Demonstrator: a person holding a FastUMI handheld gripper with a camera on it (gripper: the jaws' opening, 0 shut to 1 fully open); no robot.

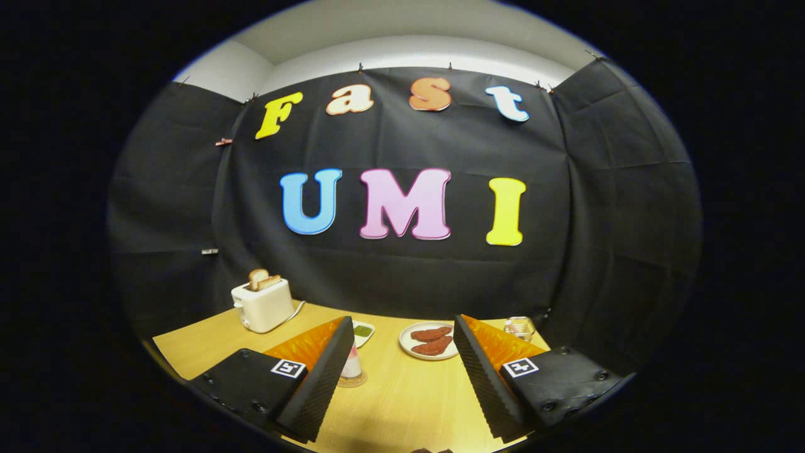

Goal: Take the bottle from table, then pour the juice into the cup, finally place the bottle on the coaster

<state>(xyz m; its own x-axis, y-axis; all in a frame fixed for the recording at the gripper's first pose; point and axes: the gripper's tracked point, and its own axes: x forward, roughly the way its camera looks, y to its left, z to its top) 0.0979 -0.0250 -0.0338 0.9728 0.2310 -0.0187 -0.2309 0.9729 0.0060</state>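
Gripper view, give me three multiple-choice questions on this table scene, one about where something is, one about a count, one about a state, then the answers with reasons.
1. Where does the toaster stand?
A. between the fingers
B. beyond the left finger, at the table's far left by the wall
C. on the plate

2. How many reddish-brown pieces of food lie on the plate?
A. two
B. four
C. none

3. How do the fingers of the gripper stand?
A. shut on the toaster
B. shut on the plate
C. spread apart, holding nothing

Answers:
1 B: the toaster sits past the left finger, near the cloth wall, with toast sticking out of it.
2 A: two pieces lie side by side on the plate.
3 C: bare table shows in the wide gap between the fingers, and nothing is pressed by them.
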